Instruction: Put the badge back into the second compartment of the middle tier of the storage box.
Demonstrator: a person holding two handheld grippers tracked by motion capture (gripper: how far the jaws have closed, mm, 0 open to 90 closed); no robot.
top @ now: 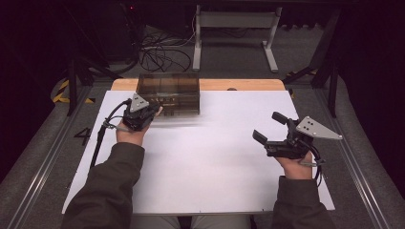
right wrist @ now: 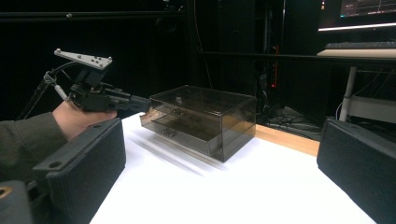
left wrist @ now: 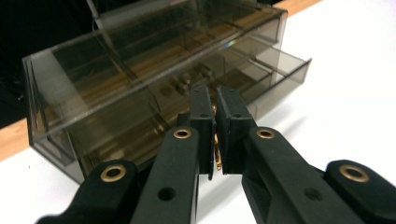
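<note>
Clearly working at the drawer box toward the far left of the white counter, smoky and see-through, standing just in front of the wooden strip at the counter's far edge. Pinching the small gold handle of a drawer with the left hand-held gripper, jaws nearly closed with the handle's metal glinting in the narrow gap between them. Sliding that drawer, by the look of it the lower one, partway out of the box front, as the left gripper view and the right gripper view both suggest; whether opening or closing it cannot be told. Judging the step in hand as the drawer pull itself, with the contents too dim behind the tinted walls to make out. Holding the right hand-held gripper well apart over the bare right side of the counter, jaws spread wide and grasping nothing, aimed toward the box. Calling next for a straight, level motion along the drawer's own track, keeping the grip firm on so small a handle; possibly also steadying the light box with the free gripper, since nothing pins it to the counter.
</note>
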